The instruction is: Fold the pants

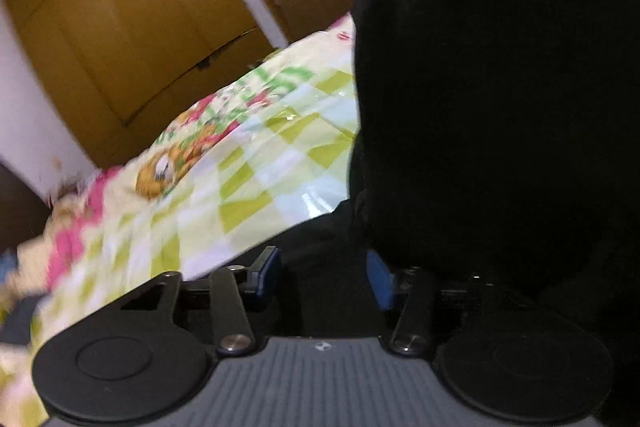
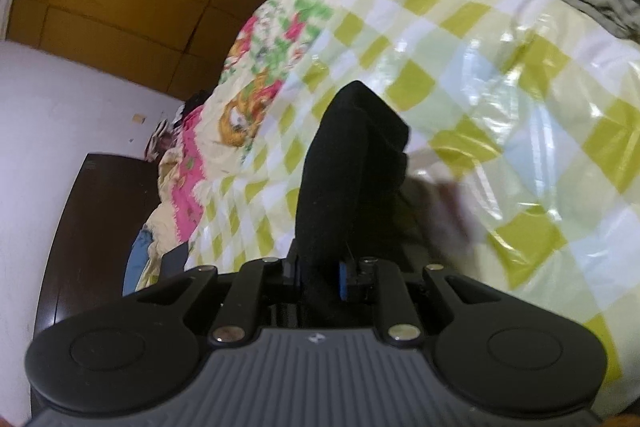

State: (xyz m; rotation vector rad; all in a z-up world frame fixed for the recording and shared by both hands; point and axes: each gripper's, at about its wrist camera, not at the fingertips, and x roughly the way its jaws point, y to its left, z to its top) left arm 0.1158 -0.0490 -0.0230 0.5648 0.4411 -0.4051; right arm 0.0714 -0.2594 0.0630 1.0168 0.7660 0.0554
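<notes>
Both grippers appear to hold the black pants (image 2: 352, 163) lifted above the bed (image 2: 460, 75), so the step in hand looks like carrying an edge over for a fold. The right gripper (image 2: 320, 267) is clamped on a bunched strip of cloth rising through the frame's centre. The left gripper (image 1: 324, 267) stands wider, with dark cloth between its fingers and filling the frame's right; whether it pinches, I cannot tell. Next, the lifted cloth needs laying flat and even.

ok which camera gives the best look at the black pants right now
The right wrist view. There the black pants rise as a narrow bunched strip from the right gripper, outlined against the checkered bedspread. In the left wrist view the pants are a featureless dark mass filling the right side, above the left gripper.
</notes>
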